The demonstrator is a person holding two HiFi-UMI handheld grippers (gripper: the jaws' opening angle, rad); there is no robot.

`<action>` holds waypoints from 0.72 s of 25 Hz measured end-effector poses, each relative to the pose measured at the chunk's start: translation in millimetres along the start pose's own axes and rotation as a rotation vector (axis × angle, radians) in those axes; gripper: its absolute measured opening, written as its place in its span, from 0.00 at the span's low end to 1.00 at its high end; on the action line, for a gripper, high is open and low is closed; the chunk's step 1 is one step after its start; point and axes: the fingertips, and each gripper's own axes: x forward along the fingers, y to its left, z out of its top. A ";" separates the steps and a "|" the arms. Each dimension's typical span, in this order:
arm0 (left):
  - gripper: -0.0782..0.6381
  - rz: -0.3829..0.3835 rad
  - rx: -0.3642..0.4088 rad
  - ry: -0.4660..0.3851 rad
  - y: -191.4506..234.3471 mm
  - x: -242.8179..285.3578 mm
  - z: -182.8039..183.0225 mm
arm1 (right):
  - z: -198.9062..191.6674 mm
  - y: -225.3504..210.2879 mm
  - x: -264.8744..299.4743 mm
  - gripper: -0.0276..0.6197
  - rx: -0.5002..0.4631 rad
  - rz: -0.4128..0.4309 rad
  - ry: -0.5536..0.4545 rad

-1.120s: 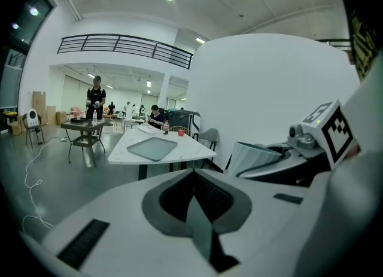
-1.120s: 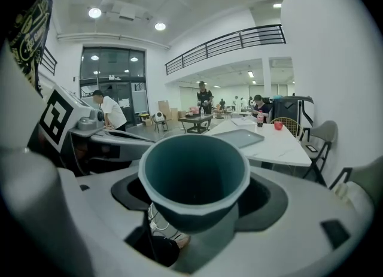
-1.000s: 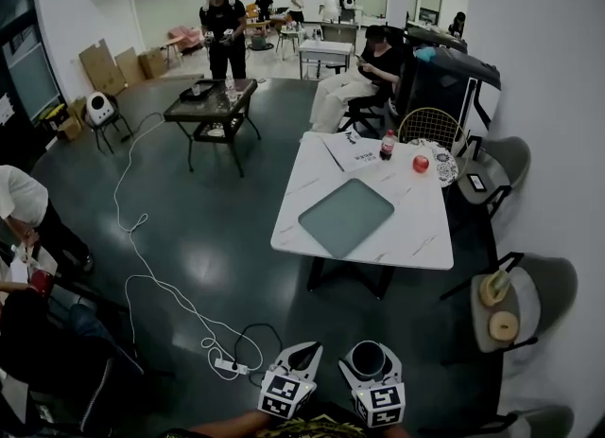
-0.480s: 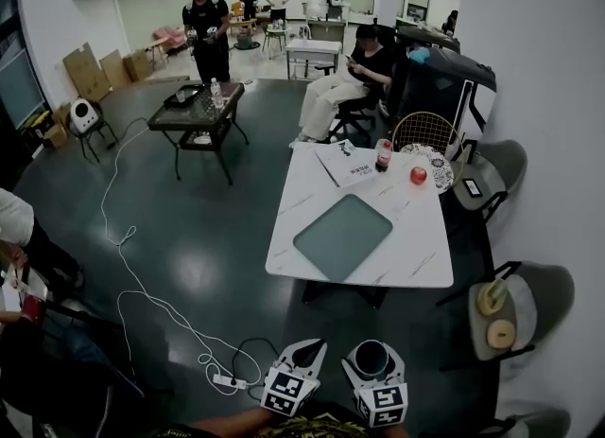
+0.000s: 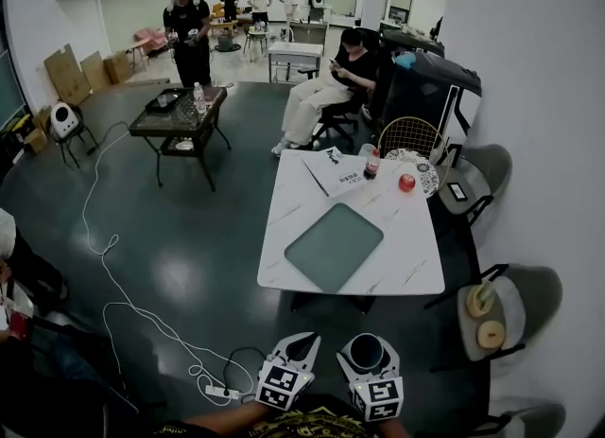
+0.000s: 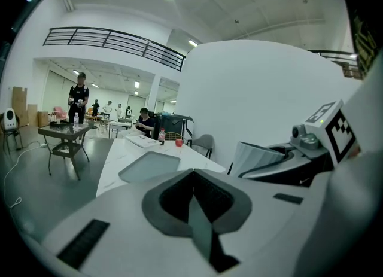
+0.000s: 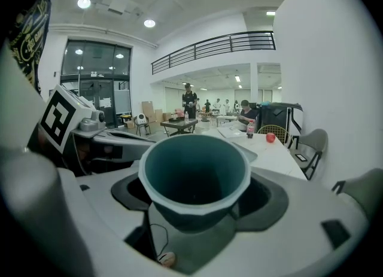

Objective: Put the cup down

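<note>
A cup [image 7: 194, 177], teal inside with a pale rim, stands upright between the jaws of my right gripper [image 7: 197, 197], which is shut on its sides. In the head view the cup [image 5: 367, 353] and right gripper [image 5: 368, 362] sit at the bottom edge, over dark floor. Beside it on the left, my left gripper [image 5: 302, 343] is shut and holds nothing; its jaws meet at a seam [image 6: 192, 195]. A white table [image 5: 397, 237] with a grey-green mat [image 5: 334, 245] stands ahead, well beyond both grippers.
On the table's far end are a booklet [image 5: 336, 173], a cola bottle [image 5: 372, 164] and a red apple [image 5: 407, 182]. Chairs [image 5: 487, 318] line its right side by the wall. A power strip and cable [image 5: 213, 391] lie on the floor at left. People are farther back by a dark low table [image 5: 180, 114].
The head view has drifted so the white table sits a little lower and nearer. Both grippers keep their pose, and the cup stays in the right one.
</note>
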 end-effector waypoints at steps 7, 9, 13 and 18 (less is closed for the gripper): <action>0.13 -0.033 0.016 -0.019 24.3 1.9 9.1 | 13.1 10.7 18.6 0.63 -0.009 -0.038 -0.016; 0.13 -0.036 0.018 -0.022 32.3 1.3 10.1 | 13.2 13.9 24.5 0.63 -0.007 -0.043 -0.012; 0.13 -0.034 0.018 -0.021 47.0 -1.1 9.4 | 23.2 22.2 34.1 0.63 -0.011 -0.052 -0.023; 0.13 -0.036 0.008 -0.030 61.7 -5.7 7.4 | 25.3 34.8 44.0 0.63 -0.024 -0.057 -0.017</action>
